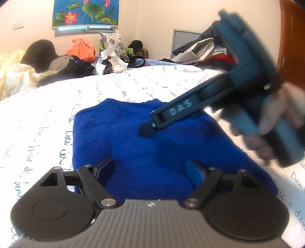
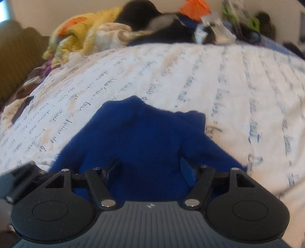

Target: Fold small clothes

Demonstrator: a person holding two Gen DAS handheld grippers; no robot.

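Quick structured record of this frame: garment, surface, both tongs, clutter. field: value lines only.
garment: blue knit garment, folded, lying flat
surface: white bedspread printed with handwriting
left tongs: open, fingers over the near edge of the garment, gripping nothing
right tongs: open in own view; blurred with motion in the left wrist view, tip over the garment's far part
contact: cannot tell whether either touches the cloth
clutter: pile of clothes and orange bag at the bed's far side
wall: lotus picture
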